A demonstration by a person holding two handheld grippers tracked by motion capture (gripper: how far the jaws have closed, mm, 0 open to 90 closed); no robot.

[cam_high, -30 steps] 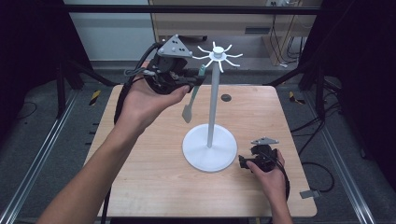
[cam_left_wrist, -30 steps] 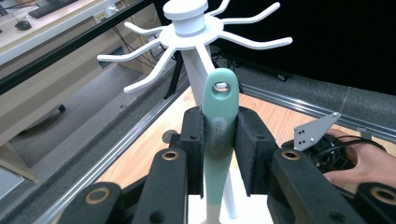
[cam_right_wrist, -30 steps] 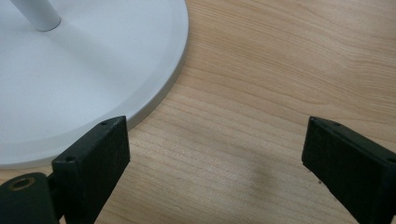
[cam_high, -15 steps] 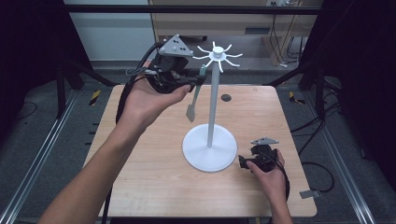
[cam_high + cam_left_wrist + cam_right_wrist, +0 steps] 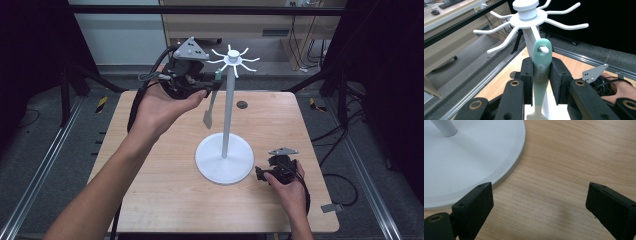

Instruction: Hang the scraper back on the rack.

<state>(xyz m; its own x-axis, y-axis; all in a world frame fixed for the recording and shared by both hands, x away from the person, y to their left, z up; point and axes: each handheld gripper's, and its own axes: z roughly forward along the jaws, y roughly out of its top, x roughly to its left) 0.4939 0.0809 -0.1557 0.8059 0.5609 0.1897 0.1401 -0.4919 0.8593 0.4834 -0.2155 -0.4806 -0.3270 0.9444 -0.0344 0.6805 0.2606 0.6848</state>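
I've got the green-handled spatula (image 5: 541,67) pinched between my left gripper (image 5: 541,72) pads, centre of the left gripper view, its hanging hole up top, just below the white hook rack (image 5: 530,17) arms. In the high view the spatula (image 5: 211,107) hangs blade-down from the left gripper (image 5: 212,82) in the upper middle of the frame, just left of the rack's pole (image 5: 228,115). Lower right, my right gripper (image 5: 260,173) rests on the wooden table (image 5: 150,200), jaws spread wide with nothing between them, right beside the rack's round base (image 5: 469,157).
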